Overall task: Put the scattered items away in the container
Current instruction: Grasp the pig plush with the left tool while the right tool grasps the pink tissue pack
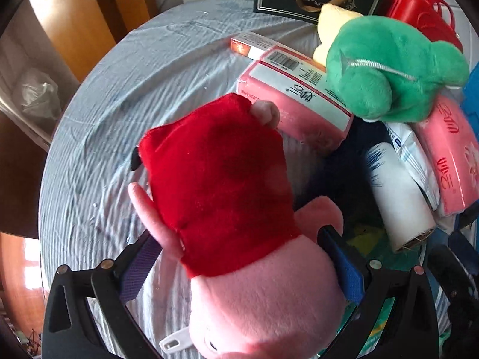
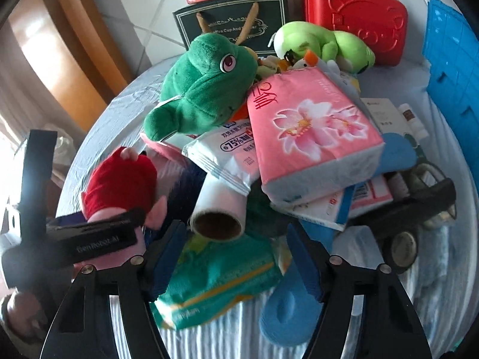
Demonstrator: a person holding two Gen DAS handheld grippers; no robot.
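At the left of the pile, the left gripper (image 1: 239, 248) is clamped on the pink pig plush in a red dress (image 1: 227, 197), its pads pressing the toy's sides above the striped tablecloth (image 1: 98, 149). Just right of it lies the white roll (image 2: 217, 209), and nearer the right gripper (image 2: 236, 257) the green tissue pack (image 2: 221, 278) sits between half-spread fingers; I cannot tell whether they touch it. Behind are the green frog plush (image 2: 200, 89) and pink tissue pack (image 2: 311, 131).
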